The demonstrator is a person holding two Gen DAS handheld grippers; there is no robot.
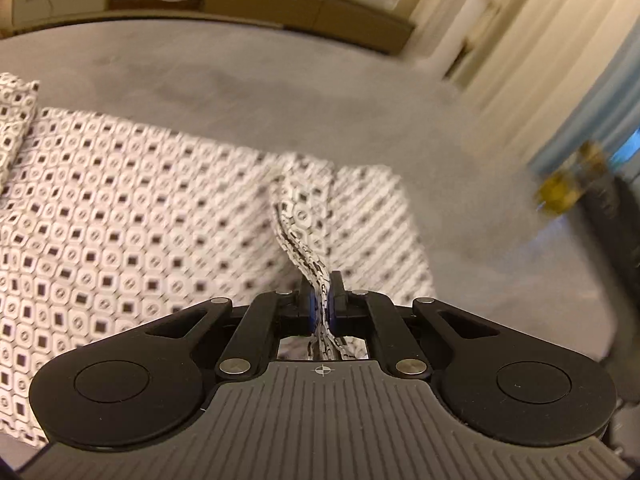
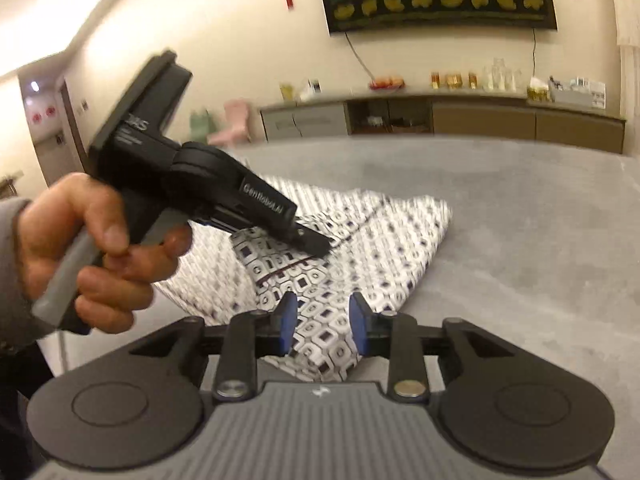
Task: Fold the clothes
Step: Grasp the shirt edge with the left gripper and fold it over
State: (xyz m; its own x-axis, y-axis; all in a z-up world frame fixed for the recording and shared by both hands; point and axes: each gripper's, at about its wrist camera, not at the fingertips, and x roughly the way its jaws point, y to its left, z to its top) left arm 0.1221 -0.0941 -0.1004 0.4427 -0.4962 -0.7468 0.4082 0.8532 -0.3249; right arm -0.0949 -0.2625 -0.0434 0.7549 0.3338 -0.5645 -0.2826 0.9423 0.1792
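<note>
Plainly, the left tongs (image 1: 322, 300) are pressed together on a gathered ridge of the patterned garment (image 1: 120, 220), with cloth pinched between the blue pads (image 1: 310, 304) and drawn up toward the camera; in the right wrist view the same left tongs (image 2: 320, 245) are seen gripped by a hand (image 2: 80, 248), their tip down on the garment (image 2: 360, 248). The right tongs (image 2: 323, 326) are held apart with a clear gap between the pads, nothing being clasped; they hover just above the near edge of the cloth. The garment is spread on the grey desk (image 2: 520, 220), partly doubled over, with one corner pointing away and a lifted fold running to the left tongs; a sideboard (image 2: 480, 116) is seen well beyond against the wall.

Several slips may be judged likely from here: the bunched ridge could be pulled out of the pads if it is tugged too sharply; only one layer may be caught, so the fold would be dragged crooked; the rest of the cloth, being unpinned by the right tongs, could be slid across the desk.
</note>
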